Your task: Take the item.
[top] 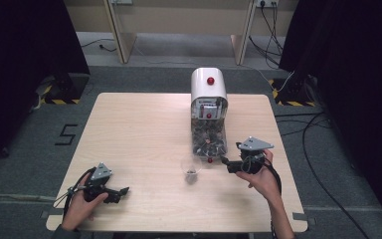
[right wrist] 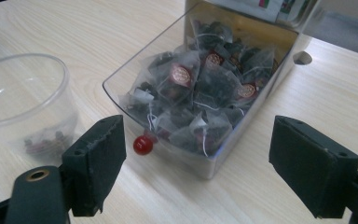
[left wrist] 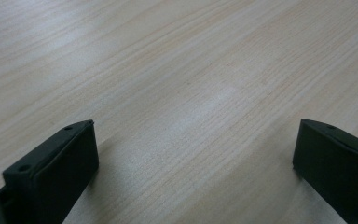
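The clear drawer [right wrist: 200, 107] of the white dispenser [top: 208, 87] stands pulled out at mid-table, heaped with tea bags [right wrist: 205, 88], and the plastic cup [right wrist: 25, 105] just beside its front already holds one bag, so the job looks well begun, though closing the drawer by its red knob [right wrist: 142, 145] likely remains. The right tongs [right wrist: 196, 163] gape wide and empty before that drawer. The left tongs [left wrist: 193, 158], equally wide and empty, rest low over bare table [left wrist: 177, 70], well apart.
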{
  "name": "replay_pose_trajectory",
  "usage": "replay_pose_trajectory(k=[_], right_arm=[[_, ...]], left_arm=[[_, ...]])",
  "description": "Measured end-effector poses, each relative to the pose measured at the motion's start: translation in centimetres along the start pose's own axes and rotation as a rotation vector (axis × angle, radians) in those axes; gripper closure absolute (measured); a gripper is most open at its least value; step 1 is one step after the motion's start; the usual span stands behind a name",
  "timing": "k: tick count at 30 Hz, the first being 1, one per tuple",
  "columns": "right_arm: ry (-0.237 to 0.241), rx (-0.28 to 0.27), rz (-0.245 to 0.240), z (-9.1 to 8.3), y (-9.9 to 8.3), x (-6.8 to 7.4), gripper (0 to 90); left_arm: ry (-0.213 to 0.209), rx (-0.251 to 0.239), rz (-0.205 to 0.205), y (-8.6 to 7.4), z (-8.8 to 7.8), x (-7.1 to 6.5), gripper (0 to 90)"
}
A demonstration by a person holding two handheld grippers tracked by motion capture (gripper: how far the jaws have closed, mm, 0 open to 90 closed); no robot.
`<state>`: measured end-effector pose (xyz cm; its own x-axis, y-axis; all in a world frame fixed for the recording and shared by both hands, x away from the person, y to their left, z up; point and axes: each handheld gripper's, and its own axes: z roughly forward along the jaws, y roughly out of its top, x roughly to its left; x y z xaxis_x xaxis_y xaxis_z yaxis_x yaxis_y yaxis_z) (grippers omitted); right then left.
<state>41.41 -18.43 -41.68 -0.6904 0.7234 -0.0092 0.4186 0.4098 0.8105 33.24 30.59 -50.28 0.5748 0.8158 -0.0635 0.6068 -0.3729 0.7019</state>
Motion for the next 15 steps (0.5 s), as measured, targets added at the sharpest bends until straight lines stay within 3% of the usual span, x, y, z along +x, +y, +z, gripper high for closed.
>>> replay_pose_trajectory(k=[15], right_arm=[[-0.011,0.022,0.029,-0.6,-1.7,-0.4,19.6]], left_arm=[[0.000,0.000,0.000,0.0,0.0,0.0,0.0]])
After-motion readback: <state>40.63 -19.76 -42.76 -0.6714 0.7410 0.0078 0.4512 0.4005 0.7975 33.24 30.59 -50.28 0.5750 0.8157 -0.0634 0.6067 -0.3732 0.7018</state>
